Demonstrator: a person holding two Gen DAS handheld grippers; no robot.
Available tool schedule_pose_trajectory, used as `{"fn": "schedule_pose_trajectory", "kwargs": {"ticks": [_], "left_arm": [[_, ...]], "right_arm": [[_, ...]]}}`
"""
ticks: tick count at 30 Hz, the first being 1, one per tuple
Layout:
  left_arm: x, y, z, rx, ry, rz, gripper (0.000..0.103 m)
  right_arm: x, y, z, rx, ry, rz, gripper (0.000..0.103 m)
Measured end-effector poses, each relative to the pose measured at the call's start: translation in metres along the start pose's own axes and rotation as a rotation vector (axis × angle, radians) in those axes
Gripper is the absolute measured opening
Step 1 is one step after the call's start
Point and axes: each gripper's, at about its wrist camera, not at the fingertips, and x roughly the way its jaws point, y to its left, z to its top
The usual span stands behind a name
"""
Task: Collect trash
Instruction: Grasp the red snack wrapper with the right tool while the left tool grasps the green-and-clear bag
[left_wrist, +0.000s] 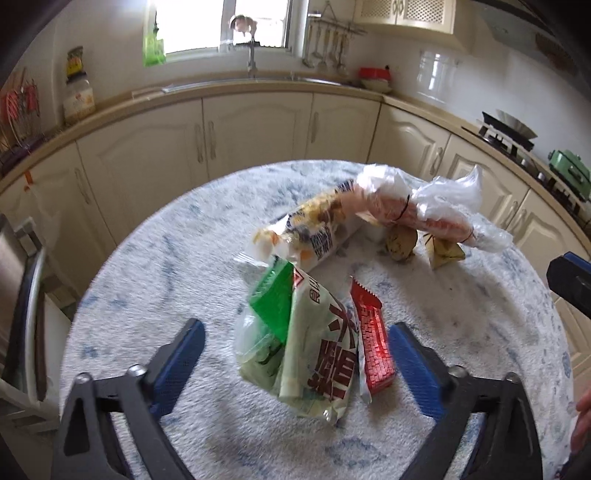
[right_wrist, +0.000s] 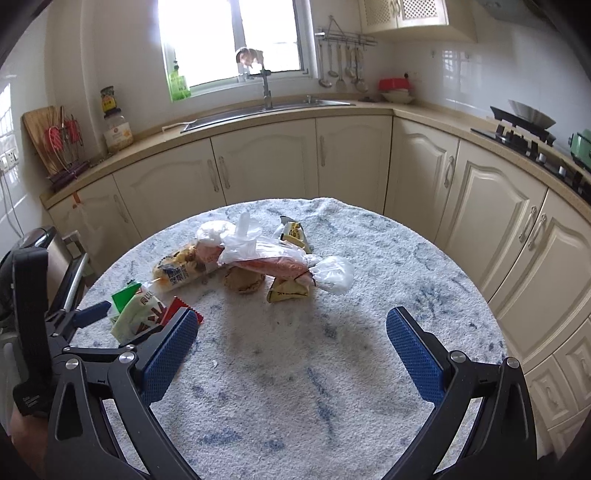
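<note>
- The left tool (left_wrist: 295, 365) stands open around a small heap of wrappers at the lower centre of its own view: a pale green packet (left_wrist: 317, 354) with large red characters, a green-and-clear wrapper (left_wrist: 271, 306) tucked against its left side, and a red wrapper (left_wrist: 371, 347) on its right.
- The blue pads flank this heap on both sides. The right pad lies just beside the red wrapper, while the left pad (left_wrist: 177, 365) is apart from the heap, so nothing looks pinched yet.
- The tool tilts down towards the round worktop (left_wrist: 147, 258), probably so that one squeeze could take all three pieces together.
- The right tool (right_wrist: 291, 354) is open and empty, hovering over a bare stretch of the fleecy cloth at the lower centre of its view. It seems placed there to keep out of the way, or to be ready for the further litter.
- Further litter sits at the middle of the worktop: a printed snack bag (right_wrist: 181, 271), a long clear bag (right_wrist: 280, 264) tied with thin bands lying across it, a brown lump (right_wrist: 243, 282) below that, and a yellow folded packet (right_wrist: 288, 291).
- Another small yellow packet (right_wrist: 293, 232) lies behind the clear bag; it is partly hidden, so what it is remains unclear.
- No bin or bag to receive the trash shows in either view.
</note>
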Motion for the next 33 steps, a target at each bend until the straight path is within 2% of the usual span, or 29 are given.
{"fn": "schedule_pose_trajectory", "kwargs": {"ticks": [2,6,13,14,15,16,18,21,25,28,30,31,32,33], "left_arm": [[0.008,0.008,0.008,-0.019,0.029,-0.053,0.057],[0.01,0.022,0.019,-0.034,0.018,-0.105,0.053],[0.013,0.05,0.031,-0.074,-0.005,-0.115,0.052],[0.016,0.054,0.032,-0.079,-0.002,-0.13,0.048],[0.017,0.058,0.033,-0.088,0.001,-0.169,0.038],[0.016,0.061,0.036,-0.091,-0.004,-0.179,0.036],[0.016,0.067,0.039,-0.08,-0.021,-0.168,0.026],[0.015,0.074,0.037,-0.072,-0.038,-0.164,0.022],[0.002,0.087,0.036,-0.062,-0.086,-0.107,0.022],[-0.005,0.093,0.036,-0.033,-0.123,-0.032,0.021],[-0.006,0.097,0.034,-0.021,-0.13,0.004,0.022],[-0.004,0.1,0.034,-0.022,-0.126,0.011,0.022],[-0.002,0.106,0.034,-0.027,-0.121,0.013,0.022],[0.0,0.107,0.033,-0.029,-0.119,0.014,0.022]], "right_arm": [[0.006,-0.002,0.001,0.001,0.011,-0.006,0.103],[0.018,-0.002,-0.001,0.004,0.039,-0.004,0.103],[0.043,0.022,-0.01,-0.032,0.113,0.059,0.103],[0.046,0.026,-0.011,-0.036,0.122,0.064,0.103],[0.049,0.029,-0.012,-0.037,0.13,0.07,0.103],[0.052,0.033,-0.013,-0.04,0.14,0.08,0.103],[0.055,0.039,-0.016,-0.05,0.152,0.08,0.103],[0.06,0.048,-0.018,-0.053,0.169,0.098,0.103],[0.068,0.065,-0.022,-0.072,0.187,0.131,0.103],[0.078,0.08,-0.022,-0.078,0.197,0.154,0.103],[0.083,0.087,-0.022,-0.078,0.205,0.161,0.096],[0.088,0.092,-0.023,-0.085,0.219,0.157,0.084],[0.092,0.095,-0.025,-0.091,0.231,0.156,0.076],[0.093,0.098,-0.025,-0.103,0.226,0.143,0.075]]}}
